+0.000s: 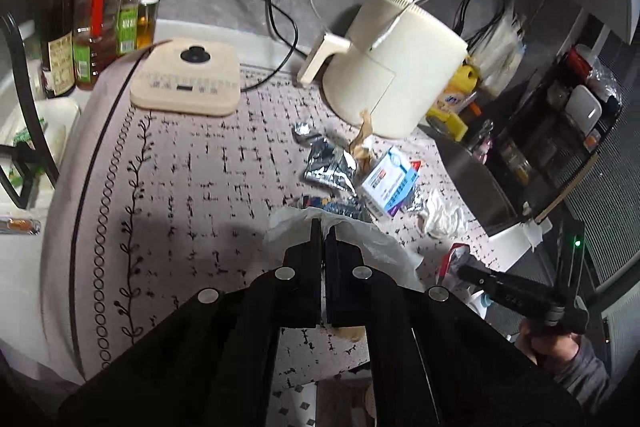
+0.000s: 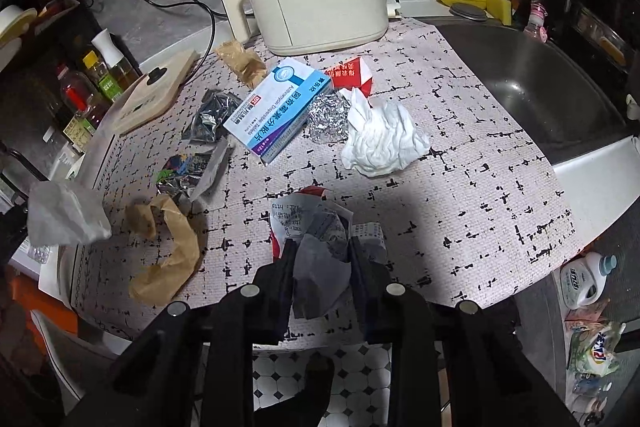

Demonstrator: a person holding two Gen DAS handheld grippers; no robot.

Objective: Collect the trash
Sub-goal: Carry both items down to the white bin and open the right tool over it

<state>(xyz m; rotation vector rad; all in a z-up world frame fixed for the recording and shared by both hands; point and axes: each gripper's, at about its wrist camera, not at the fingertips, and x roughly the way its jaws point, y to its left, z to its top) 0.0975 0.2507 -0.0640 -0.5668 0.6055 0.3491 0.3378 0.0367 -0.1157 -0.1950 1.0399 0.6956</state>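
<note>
Crumpled wrapper point(image 2: 320, 227) between right claw point(image 2: 320, 251) pads

The right gripper point(image 2: 320, 247) pinches a crumpled printed wrapper point(image 2: 316, 227) at six o'clock over the patterned mat point(image 2: 460, 187). At twelve sits the blue-and-white medicine box point(image 2: 276, 107), white tissue point(image 2: 380, 139) just right. Brown paper point(image 2: 168, 259) lies at eight, a thin plastic bag point(image 2: 64, 215) at nine.

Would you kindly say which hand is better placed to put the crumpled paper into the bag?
Right, probably: its jaws already pinch the crumpled paper, while the left gripper, shut, holds the thin white bag.
</note>
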